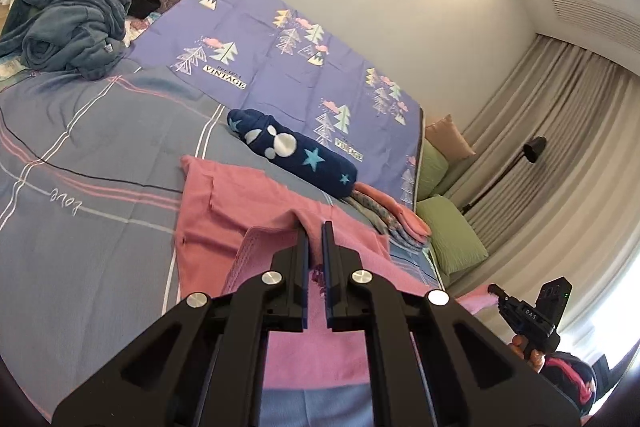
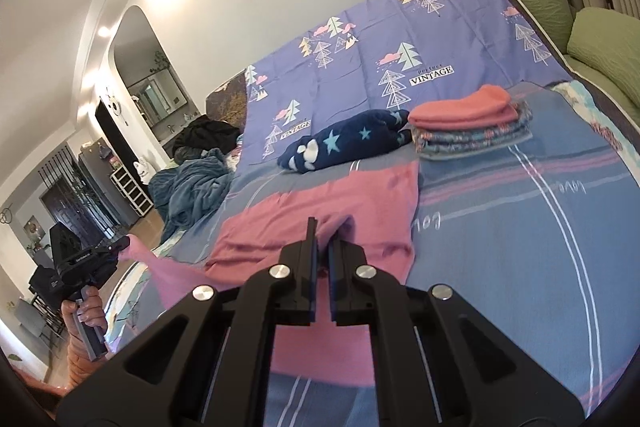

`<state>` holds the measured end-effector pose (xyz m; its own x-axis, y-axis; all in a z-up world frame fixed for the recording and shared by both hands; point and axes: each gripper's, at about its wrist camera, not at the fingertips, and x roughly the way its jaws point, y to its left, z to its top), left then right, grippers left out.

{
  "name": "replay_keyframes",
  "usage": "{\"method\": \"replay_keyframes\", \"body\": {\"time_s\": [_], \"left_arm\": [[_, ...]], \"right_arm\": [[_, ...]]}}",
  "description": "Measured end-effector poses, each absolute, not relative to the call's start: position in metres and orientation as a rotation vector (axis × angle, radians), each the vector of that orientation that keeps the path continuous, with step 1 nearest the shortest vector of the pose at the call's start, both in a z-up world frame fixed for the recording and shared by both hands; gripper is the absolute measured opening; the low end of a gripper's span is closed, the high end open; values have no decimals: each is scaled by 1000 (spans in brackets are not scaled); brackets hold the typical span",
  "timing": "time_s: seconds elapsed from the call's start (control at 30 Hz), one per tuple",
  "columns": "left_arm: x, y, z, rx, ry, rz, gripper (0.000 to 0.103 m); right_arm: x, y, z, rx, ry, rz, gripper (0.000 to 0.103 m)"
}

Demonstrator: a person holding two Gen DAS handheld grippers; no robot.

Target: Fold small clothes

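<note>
Both tongs, left tongs (image 1: 316, 227) and right tongs (image 2: 324, 233), clamped on the pink garment (image 2: 360, 199) above the bed (image 2: 520, 227).

Pink garment (image 1: 224, 203); navy star-print roll (image 1: 292, 155); purple tree-patterned sheet (image 1: 256, 27); black tongs (image 1: 316, 227)

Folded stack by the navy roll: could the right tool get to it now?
Probably not yet. The right tool is shut on the pink garment. The path over the bed to the folded stack looks free, once it lets go.

Bright, wall glare, fisheye-warped edges
</note>
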<state>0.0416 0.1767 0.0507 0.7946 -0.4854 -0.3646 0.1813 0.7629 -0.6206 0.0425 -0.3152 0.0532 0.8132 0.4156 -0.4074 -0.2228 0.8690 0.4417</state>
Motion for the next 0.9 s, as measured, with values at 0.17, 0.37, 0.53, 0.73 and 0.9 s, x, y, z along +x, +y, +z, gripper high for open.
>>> {"method": "replay_keyframes", "body": {"time_s": [0.17, 0.37, 0.53, 0.73, 0.9], "left_arm": [[101, 176, 47, -614, 591, -357, 5], [194, 177, 33, -610, 661, -294, 6], [260, 188, -12, -615, 731, -109, 31], [262, 195, -41, -579, 780, -125, 39], [266, 185, -42, -501, 796, -192, 42]], "right_arm": [[105, -312, 55, 378, 539, 319, 4], [203, -306, 37, 349, 612, 240, 4], [284, -306, -15, 333, 717, 103, 31], [289, -316, -59, 383, 820, 130, 35], [284, -329, -59, 399, 838, 145, 37]]}}
